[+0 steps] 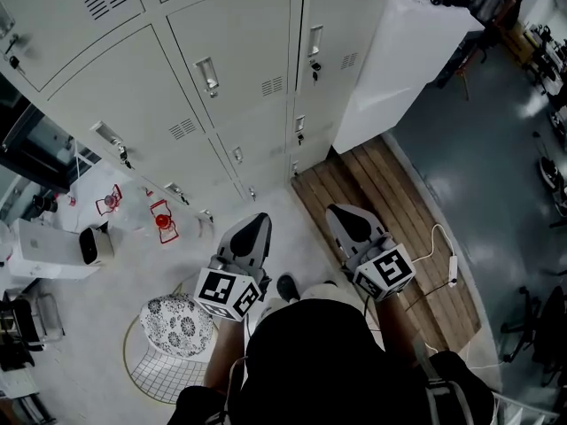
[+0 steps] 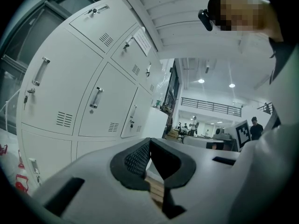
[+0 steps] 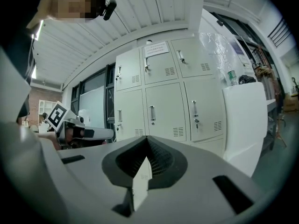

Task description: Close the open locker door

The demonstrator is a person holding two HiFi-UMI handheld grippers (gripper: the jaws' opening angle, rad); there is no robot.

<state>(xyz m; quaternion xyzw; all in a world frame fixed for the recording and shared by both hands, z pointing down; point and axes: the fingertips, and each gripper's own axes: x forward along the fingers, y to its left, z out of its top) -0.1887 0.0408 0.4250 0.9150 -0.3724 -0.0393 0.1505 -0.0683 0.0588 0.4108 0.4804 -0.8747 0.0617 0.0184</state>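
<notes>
person's dark top (image 1: 354, 366): fills the bottom edge of the head view.
left gripper (image 1: 256, 222): held low in front of the locker bank (image 1: 177, 87); jaws pressed together at the tips, nothing between them.
right gripper (image 1: 340, 212): beside the left one and apart from it; jaws likewise pressed together, empty.
locker bank: pale grey, doors with handles and vent slots; well apart from both grippers.
locker door (image 1: 341, 38): right-hand column of the bank, just beside the white cabinet (image 1: 399, 51); in the left gripper view it sits slightly out of line with its neighbours; how far open cannot be told.
wooden platform (image 1: 399, 237): on the floor at the foot of the white cabinet, under the right gripper.
white cable (image 1: 447, 268): at the platform's right edge.
round patterned seat (image 1: 177, 326): floor, lower left.
red items (image 1: 162, 222): floor, at the foot of the locker bank.
</notes>
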